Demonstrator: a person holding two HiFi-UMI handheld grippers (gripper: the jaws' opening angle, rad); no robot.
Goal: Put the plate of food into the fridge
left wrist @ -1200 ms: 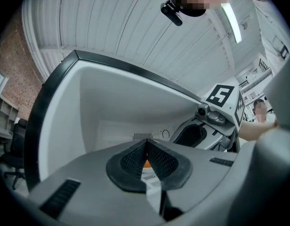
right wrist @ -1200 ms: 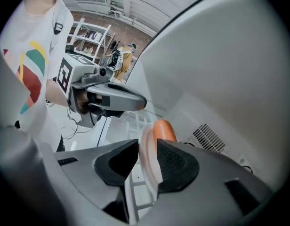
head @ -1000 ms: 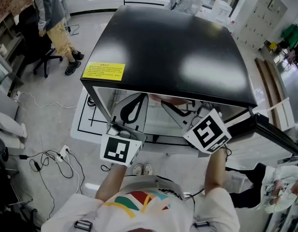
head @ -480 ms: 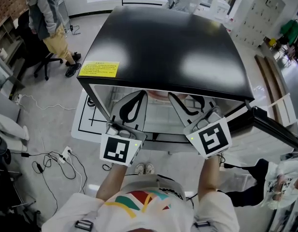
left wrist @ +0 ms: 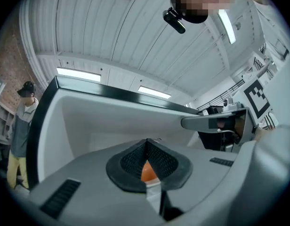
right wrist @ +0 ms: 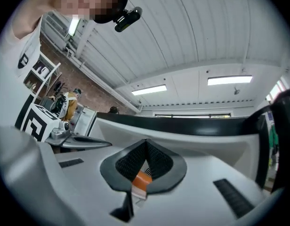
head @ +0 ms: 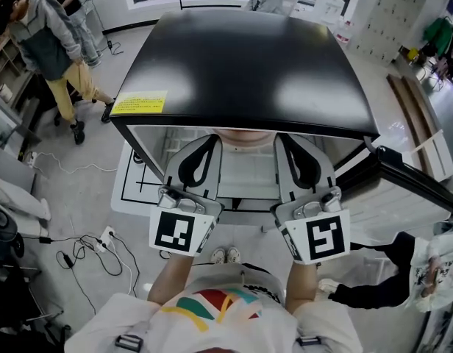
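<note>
We hold both grippers side by side before the open fridge point(head: 241, 57), their jaws pointing into its white compartment. The left gripper point(head: 210, 141) has its jaws pressed together, pad against pad, with nothing gripped; the right gripper point(head: 282, 141) has just been closing its jaws, and they too meet with nothing between them. The fridge door point(head: 414, 179) stands swung out at our right. Just under the front edge of the black top, between the two sets of jaw tips, a pale pinkish rounded shape shows inside the compartment; it may be the plate of food point(head: 245, 133), though we cannot tell for certain. A yellow label point(head: 139, 102) sits on the near left corner of the top; a bystander point(head: 46, 43) bends at the far left; cables point(head: 87, 248) trail over the floor.
</note>
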